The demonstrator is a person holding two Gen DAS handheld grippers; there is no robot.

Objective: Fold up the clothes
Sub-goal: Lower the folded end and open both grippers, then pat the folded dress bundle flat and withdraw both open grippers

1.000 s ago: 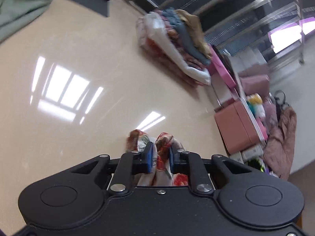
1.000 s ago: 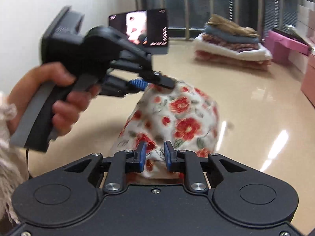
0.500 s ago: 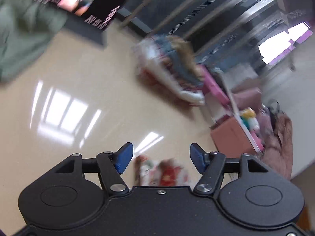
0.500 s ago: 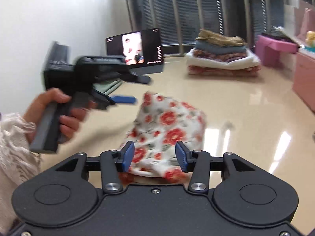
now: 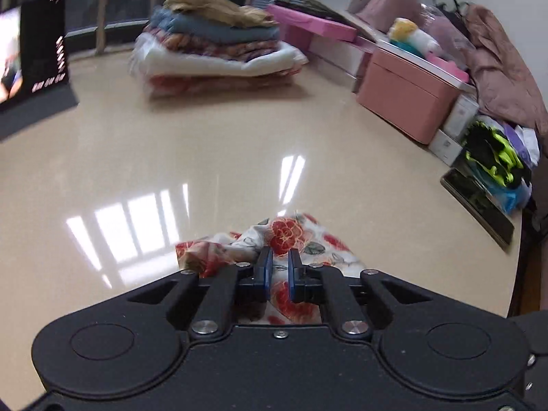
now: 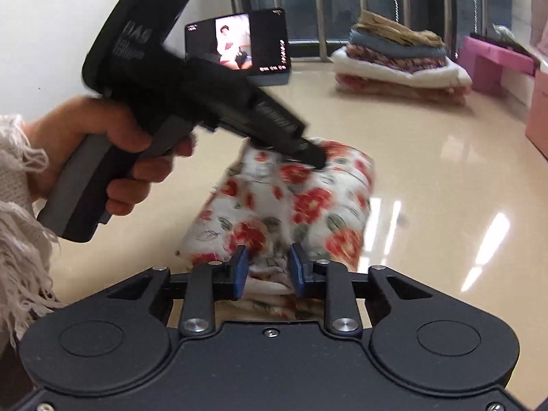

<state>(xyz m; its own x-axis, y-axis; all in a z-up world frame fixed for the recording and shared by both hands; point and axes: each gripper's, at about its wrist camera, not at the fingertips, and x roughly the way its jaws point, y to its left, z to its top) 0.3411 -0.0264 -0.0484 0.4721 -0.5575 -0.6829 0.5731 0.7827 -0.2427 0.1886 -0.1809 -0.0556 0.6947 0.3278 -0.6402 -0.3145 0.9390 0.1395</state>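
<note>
Since both claws were at the cloth: this moment sat inside a fold, judged partway through
Garment: a floral garment [image 6: 294,202] lay bunched on the tabletop [image 6: 428,178], near its front edge and well apart from the stack of folded clothes [image 6: 397,61] at the back
Left claw: the left claw [image 5: 277,274] was clenched, its blue pads nearly together with floral cloth between them, so it gripped the garment's upper fold
Right claw: the right claw [image 6: 267,272] stood partly parted around the near edge of the cloth; whether its pads pinched anything could not be told
Doing it well: the two claws ought to take matching corners of one layer only, lift just enough to clear the surface, then lay the edge over flat, so the bundle does not drag or bunch further
Risk: a grip through several layers would probably pull the whole heap along
Hidden: the near edge of the garment was covered by the claw bodies in both views
Blurred: the cloth was smeared, so its hems, sleeves and kind of garment could not be made out
Cut off: the tablet [image 6: 239,46] at the back showed a picture too small to read
</note>
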